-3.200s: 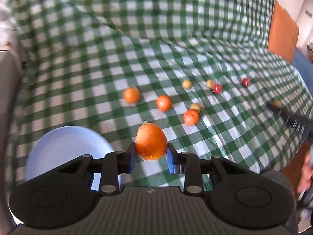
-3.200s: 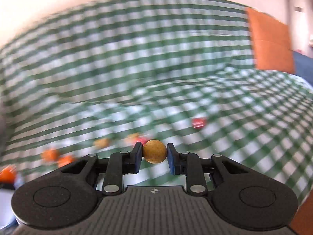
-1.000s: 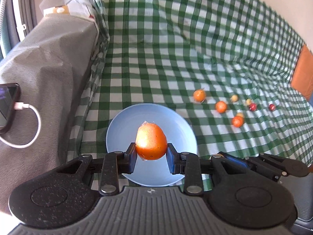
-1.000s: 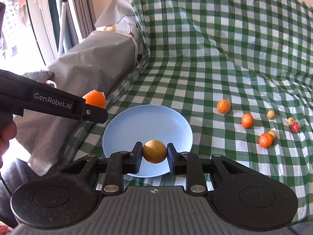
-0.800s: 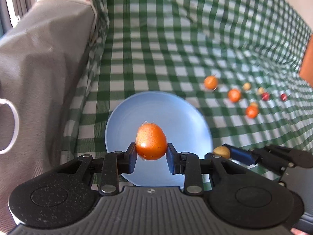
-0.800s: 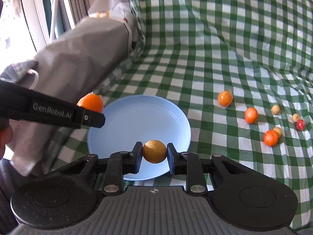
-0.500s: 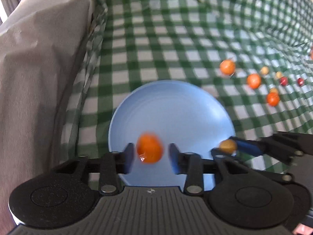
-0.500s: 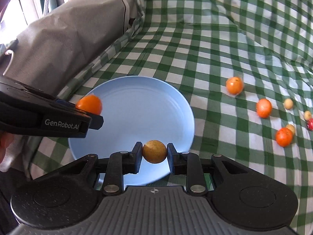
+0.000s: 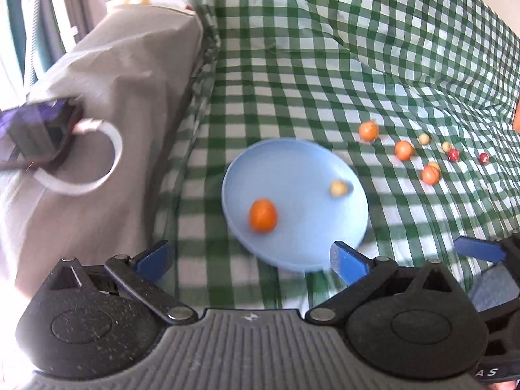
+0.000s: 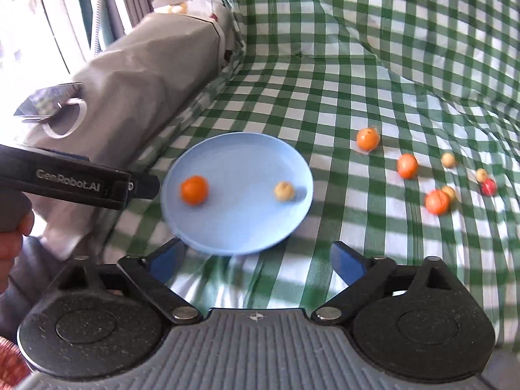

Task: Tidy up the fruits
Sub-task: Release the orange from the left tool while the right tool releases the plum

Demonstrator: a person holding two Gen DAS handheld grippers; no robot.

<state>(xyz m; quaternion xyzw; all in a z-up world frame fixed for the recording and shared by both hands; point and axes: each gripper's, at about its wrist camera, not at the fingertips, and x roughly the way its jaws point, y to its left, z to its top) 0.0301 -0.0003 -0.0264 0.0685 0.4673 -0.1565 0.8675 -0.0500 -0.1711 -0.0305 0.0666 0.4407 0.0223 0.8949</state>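
A light blue plate (image 9: 302,234) lies on the green checked cloth. On it rest an orange fruit (image 9: 262,215) at the left and a small yellowish fruit (image 9: 339,188) at the right, both a little blurred. My left gripper (image 9: 250,260) hangs over the plate's near rim, its jaws opening wide with nothing between them. My right gripper (image 10: 259,261) stands the same way at the plate's (image 10: 237,217) near edge, jaws opening and empty. Several loose fruits trail off to the right, among them an orange one (image 10: 368,138) and a red one (image 10: 488,186).
A grey covered bolster (image 9: 107,104) rises left of the plate, with a phone (image 9: 39,130) and a looped white cable (image 9: 107,162) on it. A hand (image 10: 9,243) shows at the left edge. The checked cloth climbs up at the back.
Both grippers let go of their fruits, which now lie on the plate. Both pairs of jaws went from shut to wide apart, and the views have drawn back from the plate.
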